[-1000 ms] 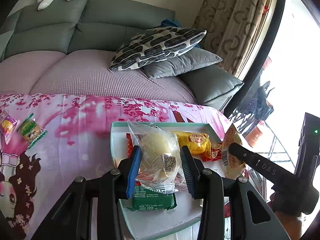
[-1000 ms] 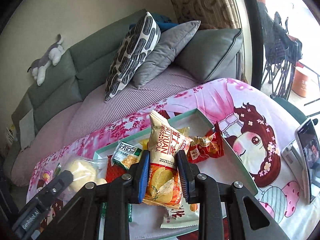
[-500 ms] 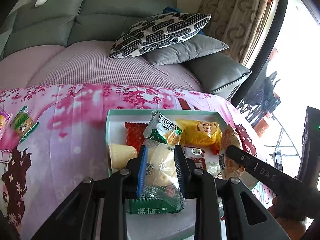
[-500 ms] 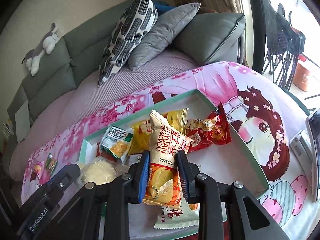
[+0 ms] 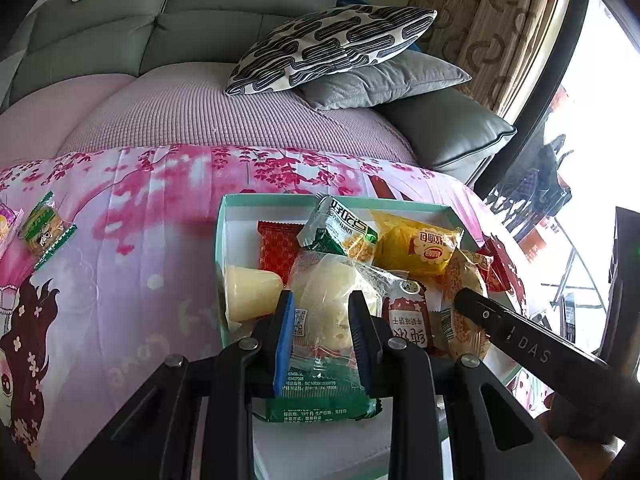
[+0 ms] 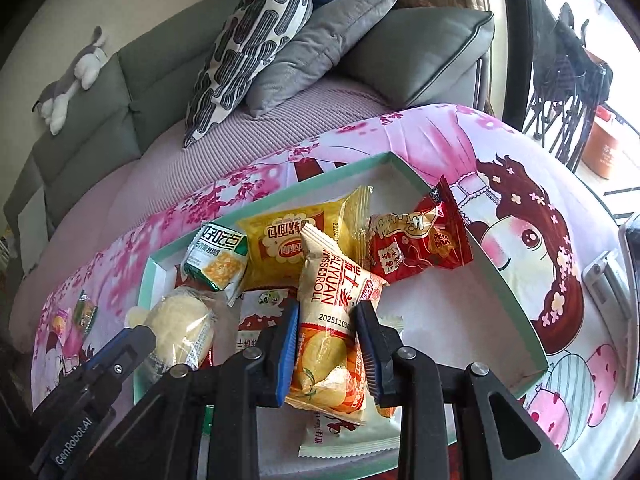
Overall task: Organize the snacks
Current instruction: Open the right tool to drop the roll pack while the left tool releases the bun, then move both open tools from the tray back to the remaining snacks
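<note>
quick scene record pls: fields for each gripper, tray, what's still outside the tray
left gripper: shut on a clear-wrapped pale bun, over the tray
right gripper: jaws opening, Swiss roll packet between them, over the tray
tray: mint-rimmed, on a pink cartoon cloth; holds yellow bread pack, red packet, green-white packet, others
outside tray: two small snacks on the cloth, far left

A home living room. A grey-green sofa point(image 5: 192, 36) fills the view from 10 to 12 o'clock, with a patterned cushion point(image 5: 332, 48) and a grey cushion point(image 5: 384, 80) at 1 o'clock. A plush toy point(image 6: 72, 80) lies on the backrest; patterned curtains point(image 5: 492, 28) hang at 2 o'clock. A pink cartoon-print cloth point(image 5: 132, 240) covers the table.
</note>
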Demonstrator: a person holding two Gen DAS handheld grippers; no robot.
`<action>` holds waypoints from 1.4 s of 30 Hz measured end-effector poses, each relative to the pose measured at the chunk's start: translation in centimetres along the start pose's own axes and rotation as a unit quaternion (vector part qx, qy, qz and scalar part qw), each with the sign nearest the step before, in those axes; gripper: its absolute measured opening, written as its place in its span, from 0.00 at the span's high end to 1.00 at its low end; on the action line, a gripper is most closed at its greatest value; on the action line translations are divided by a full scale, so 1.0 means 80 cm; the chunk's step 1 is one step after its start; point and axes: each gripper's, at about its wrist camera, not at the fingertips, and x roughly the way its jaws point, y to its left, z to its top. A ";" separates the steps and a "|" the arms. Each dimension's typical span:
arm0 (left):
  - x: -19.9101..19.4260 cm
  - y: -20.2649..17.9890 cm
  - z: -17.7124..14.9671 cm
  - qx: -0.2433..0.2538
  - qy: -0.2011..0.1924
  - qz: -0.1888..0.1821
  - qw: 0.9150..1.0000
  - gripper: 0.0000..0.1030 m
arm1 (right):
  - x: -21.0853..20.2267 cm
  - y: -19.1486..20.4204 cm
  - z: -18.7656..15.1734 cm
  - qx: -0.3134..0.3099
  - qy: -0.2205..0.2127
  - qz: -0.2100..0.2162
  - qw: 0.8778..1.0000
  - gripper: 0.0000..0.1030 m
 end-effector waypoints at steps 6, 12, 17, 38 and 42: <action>0.000 -0.001 0.003 -0.004 0.009 0.002 1.000 0.64 | 0.003 0.001 0.001 -0.001 0.007 -0.013 1.000 0.47; -0.008 0.001 0.006 -0.005 0.021 0.028 0.999 0.46 | 0.002 0.001 0.001 -0.003 0.008 -0.016 1.000 0.42; -0.019 0.005 0.010 -0.003 0.018 0.064 0.998 0.29 | 0.002 0.002 0.002 -0.007 0.012 -0.019 1.000 0.30; -0.019 0.037 0.008 -0.013 0.008 0.170 0.985 0.01 | -0.008 0.013 0.006 -0.038 -0.005 -0.030 0.999 0.00; -0.022 0.041 0.008 -0.021 0.000 0.172 0.985 0.01 | -0.010 0.018 0.006 -0.050 -0.011 -0.031 0.998 0.00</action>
